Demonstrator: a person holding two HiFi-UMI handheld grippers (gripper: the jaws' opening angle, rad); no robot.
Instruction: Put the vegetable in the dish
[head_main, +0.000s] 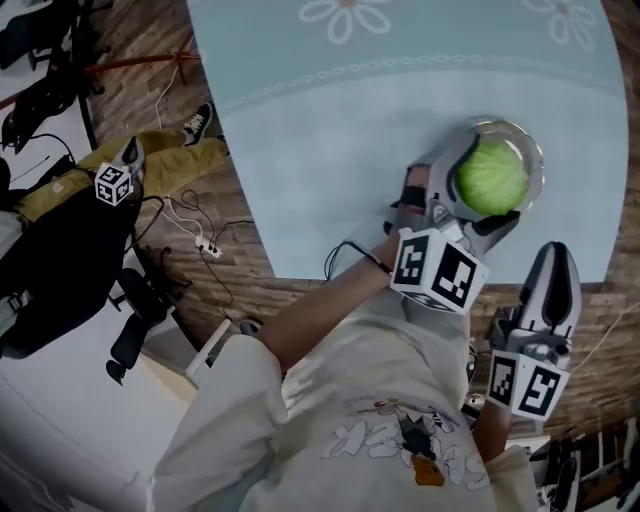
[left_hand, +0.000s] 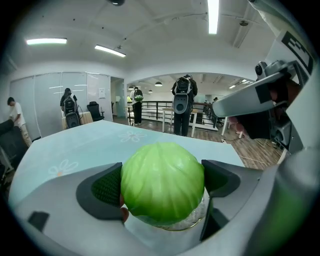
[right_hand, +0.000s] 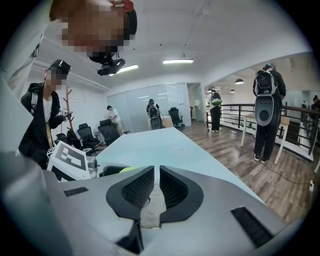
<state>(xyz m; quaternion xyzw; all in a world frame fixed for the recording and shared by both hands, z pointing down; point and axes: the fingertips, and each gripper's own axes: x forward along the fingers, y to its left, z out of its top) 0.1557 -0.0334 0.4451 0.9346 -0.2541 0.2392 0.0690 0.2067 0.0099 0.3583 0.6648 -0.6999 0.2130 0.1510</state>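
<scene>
Green cabbage (head_main: 492, 177): a round head sitting in a clear glass dish (head_main: 533, 150) on the pale blue flowered table (head_main: 350, 130). The head view shows the dish rim around the cabbage. The left gripper view shows only a glassy edge of the dish (left_hand: 197, 220) beneath the cabbage (left_hand: 162, 170). Left gripper (head_main: 478, 205): pinches the cabbage, with the dark pads (left_hand: 107, 187) against its two sides, a contact read only in its own view (left_hand: 163, 184). Right gripper (head_main: 555, 262): at the table's near edge, beside the dish. Its own view (right_hand: 155, 187) shows the jaws pressed together with nothing between them, and a sliver of green past the left jaw.
</scene>
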